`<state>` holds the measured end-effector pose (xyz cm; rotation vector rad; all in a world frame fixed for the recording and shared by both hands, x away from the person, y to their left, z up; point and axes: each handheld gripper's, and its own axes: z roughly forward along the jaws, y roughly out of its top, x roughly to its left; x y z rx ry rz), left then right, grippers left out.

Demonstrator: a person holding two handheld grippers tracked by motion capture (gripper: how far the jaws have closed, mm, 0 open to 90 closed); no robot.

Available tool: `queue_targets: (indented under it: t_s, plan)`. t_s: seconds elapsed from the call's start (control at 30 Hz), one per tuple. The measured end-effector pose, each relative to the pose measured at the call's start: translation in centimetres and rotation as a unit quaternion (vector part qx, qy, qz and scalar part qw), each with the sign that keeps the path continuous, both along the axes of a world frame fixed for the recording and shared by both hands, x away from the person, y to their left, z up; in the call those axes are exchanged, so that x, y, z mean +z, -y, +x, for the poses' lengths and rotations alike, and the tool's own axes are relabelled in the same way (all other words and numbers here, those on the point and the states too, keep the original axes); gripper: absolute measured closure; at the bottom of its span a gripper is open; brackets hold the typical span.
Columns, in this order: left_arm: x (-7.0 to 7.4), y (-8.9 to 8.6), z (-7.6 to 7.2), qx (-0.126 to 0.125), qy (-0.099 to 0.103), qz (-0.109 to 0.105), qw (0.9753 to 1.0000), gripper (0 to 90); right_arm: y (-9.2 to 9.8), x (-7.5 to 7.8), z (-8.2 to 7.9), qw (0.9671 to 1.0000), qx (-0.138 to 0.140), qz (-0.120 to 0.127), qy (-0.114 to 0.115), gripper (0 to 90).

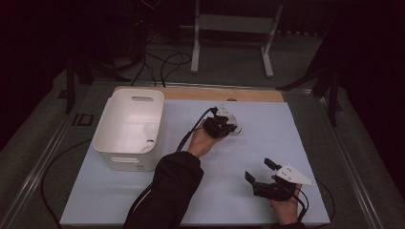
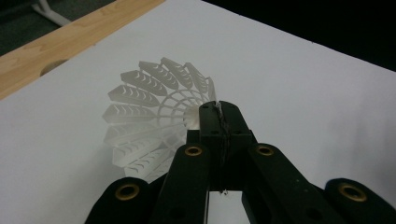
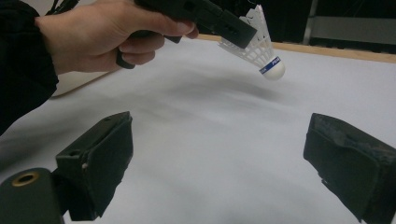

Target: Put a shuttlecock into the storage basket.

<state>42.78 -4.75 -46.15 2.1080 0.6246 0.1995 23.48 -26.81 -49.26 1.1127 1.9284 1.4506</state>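
The left gripper [image 1: 228, 125] pinches a white plastic shuttlecock [image 3: 259, 48] by its skirt edge, lifted clear of the white table mat [image 1: 267, 143] — cork tip down. The right gripper [image 1: 260, 172], at five o'clock from it, stands spread and empty. A white bin [image 1: 129, 129] sits at nine o'clock.

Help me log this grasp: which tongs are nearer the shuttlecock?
Left. The left tongs are shut on the shuttlecock skirt, holding it above the table; the right tongs sit open, apart from it, nearer the person.
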Motion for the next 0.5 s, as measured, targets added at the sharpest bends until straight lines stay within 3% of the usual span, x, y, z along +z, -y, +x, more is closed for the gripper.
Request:
queue_targets:
  t_s: [0.5]
  plan:
    - [0.85, 0.0, -0.09, -0.005, 0.003, -0.007, 1.0, 90.0, -0.01, -0.02, 0.02, 1.0, 0.0, 0.0, -0.001, 8.1]
